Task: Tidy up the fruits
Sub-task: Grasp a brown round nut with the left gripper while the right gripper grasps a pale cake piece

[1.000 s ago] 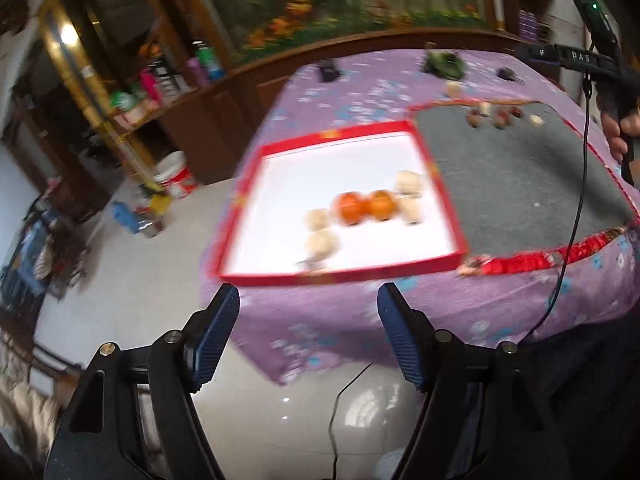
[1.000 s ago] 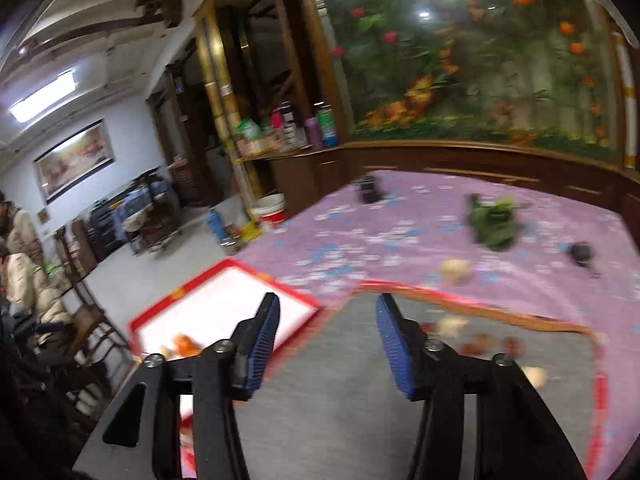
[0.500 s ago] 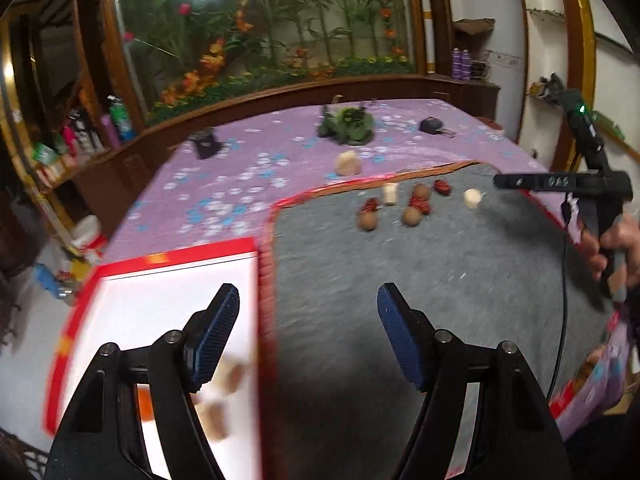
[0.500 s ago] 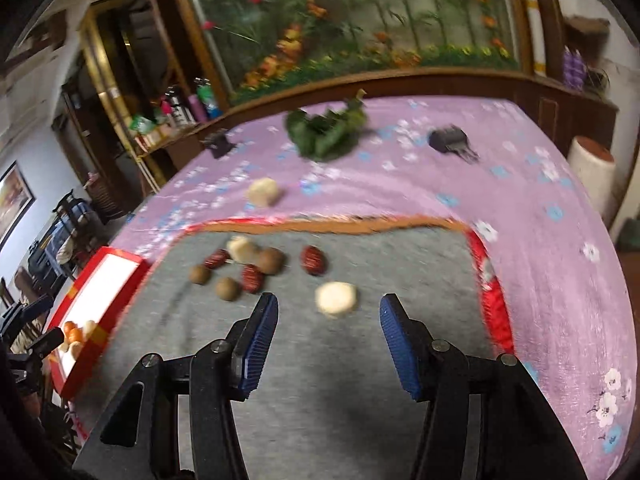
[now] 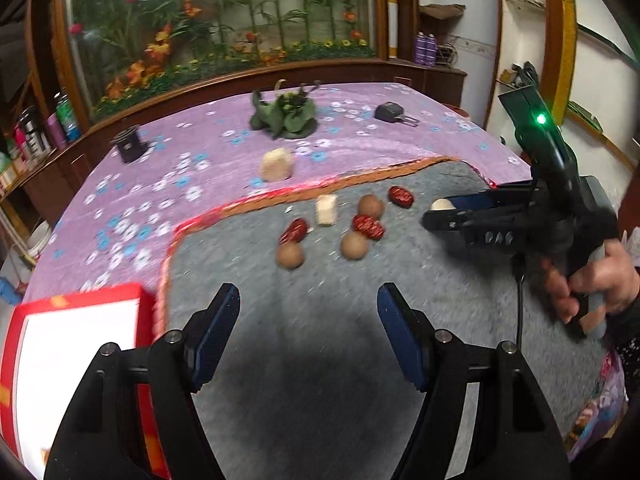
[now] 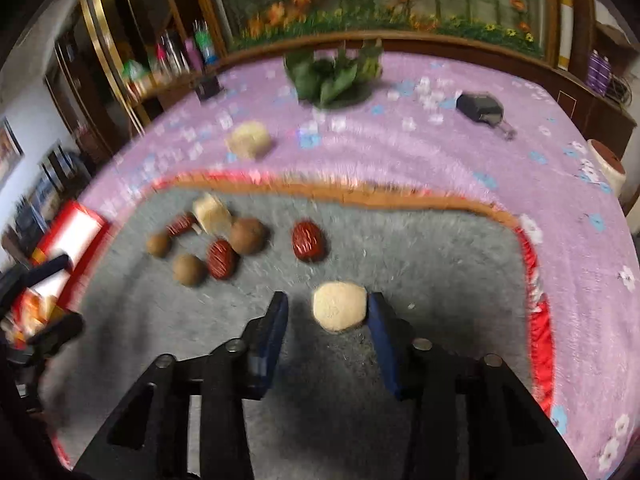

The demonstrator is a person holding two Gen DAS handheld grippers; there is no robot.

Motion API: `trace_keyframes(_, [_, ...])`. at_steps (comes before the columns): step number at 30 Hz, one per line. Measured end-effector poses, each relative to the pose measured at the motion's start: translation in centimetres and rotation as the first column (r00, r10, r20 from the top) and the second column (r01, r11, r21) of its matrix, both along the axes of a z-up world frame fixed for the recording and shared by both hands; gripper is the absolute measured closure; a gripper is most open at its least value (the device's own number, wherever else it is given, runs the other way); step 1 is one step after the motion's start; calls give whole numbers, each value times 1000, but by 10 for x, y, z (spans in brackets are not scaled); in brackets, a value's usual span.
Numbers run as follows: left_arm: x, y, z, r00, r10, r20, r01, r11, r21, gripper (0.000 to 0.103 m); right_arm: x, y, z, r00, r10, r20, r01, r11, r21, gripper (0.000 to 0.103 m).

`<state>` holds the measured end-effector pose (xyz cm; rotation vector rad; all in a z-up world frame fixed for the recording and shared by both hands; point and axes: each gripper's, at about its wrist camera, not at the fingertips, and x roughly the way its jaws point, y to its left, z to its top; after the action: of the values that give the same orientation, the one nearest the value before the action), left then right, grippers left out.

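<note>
From the left wrist, the left hand-held gripper (image 5: 308, 332) hangs wide open and empty above the grey mat (image 5: 320, 300), short of the red dates (image 5: 368, 227) and brown fruits (image 5: 354, 245). From the right wrist, the right hand-held gripper (image 6: 328, 316) is closing around a pale round fruit (image 6: 339, 306) on the mat, one pad beside it, not yet gripped.

A lived-in home room, purple flowered cloth (image 5: 152, 184) over the surface, dark wood cabinet (image 5: 436, 76) along the wall, big flower mural (image 5: 224, 20) behind, shelf bottles (image 6: 200, 46), framed picture (image 6: 8, 152).
</note>
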<state>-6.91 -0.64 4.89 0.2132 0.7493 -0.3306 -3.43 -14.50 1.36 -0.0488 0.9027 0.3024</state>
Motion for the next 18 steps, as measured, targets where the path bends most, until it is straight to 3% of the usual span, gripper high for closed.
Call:
trace_keyframes(3, [19,-5,-7,999,27,-17,-26,998,50,38,-3,-3,-2,1000,-3,12,3,1000,4,74])
trace_keyframes(9, [62,6,-28,985,112,-135,-107,993,46,47,-1,-15,-3,1000,3,-8,-2,997,75,73])
trace_keyframes(14, [72,0,-35,983,126,-136,-121,992,45,57,-1,-18,0,1000,12,-27,-9,996,94,73])
trace_keyframes(16, [73,-3,-39,983,116,-142,-110,993,47,69,-2,-18,0,999,13,-35,-10,995,97,74])
trace_keyframes(18, [71,-5,-39,986,106,-125,-100,993,56,71,-2,-19,0,999,12,-41,-8,995,103,74])
